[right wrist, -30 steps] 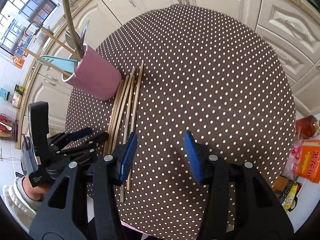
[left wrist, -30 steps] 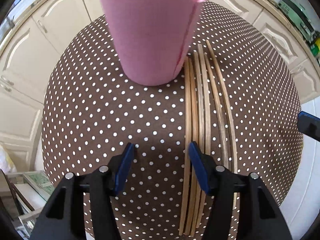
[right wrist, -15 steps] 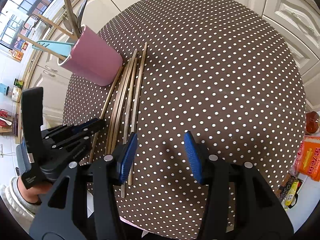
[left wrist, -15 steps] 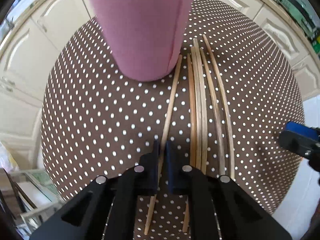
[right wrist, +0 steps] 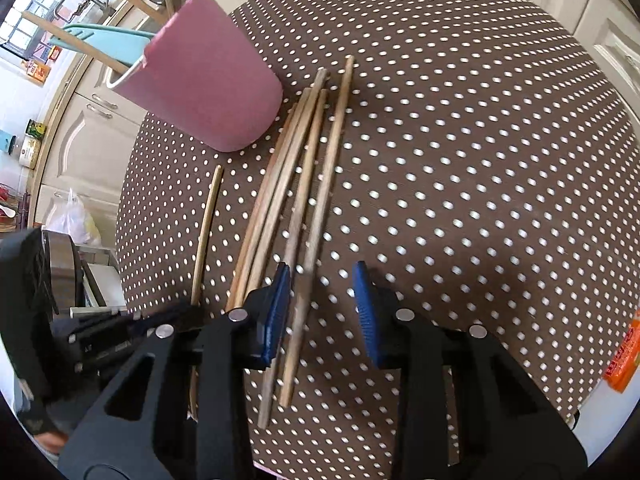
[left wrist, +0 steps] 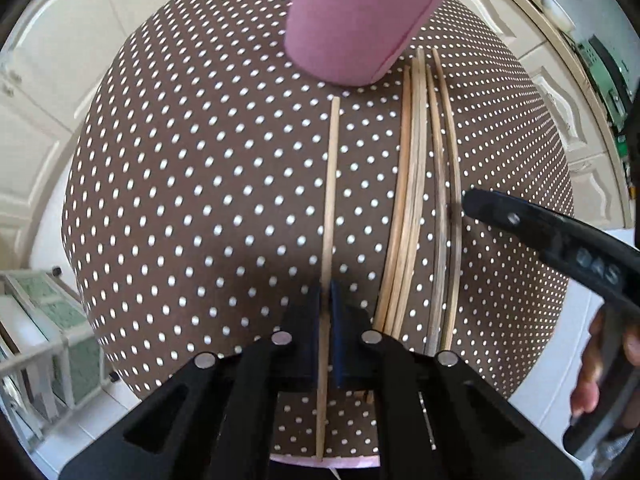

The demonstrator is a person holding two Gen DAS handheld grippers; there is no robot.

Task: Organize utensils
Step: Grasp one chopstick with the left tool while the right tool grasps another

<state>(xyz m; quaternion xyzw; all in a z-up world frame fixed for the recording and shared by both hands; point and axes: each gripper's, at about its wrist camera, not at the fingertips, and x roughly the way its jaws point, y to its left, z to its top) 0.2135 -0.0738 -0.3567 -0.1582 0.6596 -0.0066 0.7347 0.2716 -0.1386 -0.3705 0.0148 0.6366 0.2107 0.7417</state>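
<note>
Both grippers point steeply down (left gripper [left wrist: 329, 312] pinching one chopstick [left wrist: 330, 200]).

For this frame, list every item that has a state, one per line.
Left gripper: shut on the single pale wooden chopstick, pulled apart from the rest.
Right gripper: open, jaws just closing, two darker chopsticks between them, pads not yet pressing.
Remaining bundle of wooden chopsticks: lying flat on the table.
Pink cylindrical utensil holder: upright, already holding utensils.
Brown polka-dot tablecloth: spread flat.
</note>
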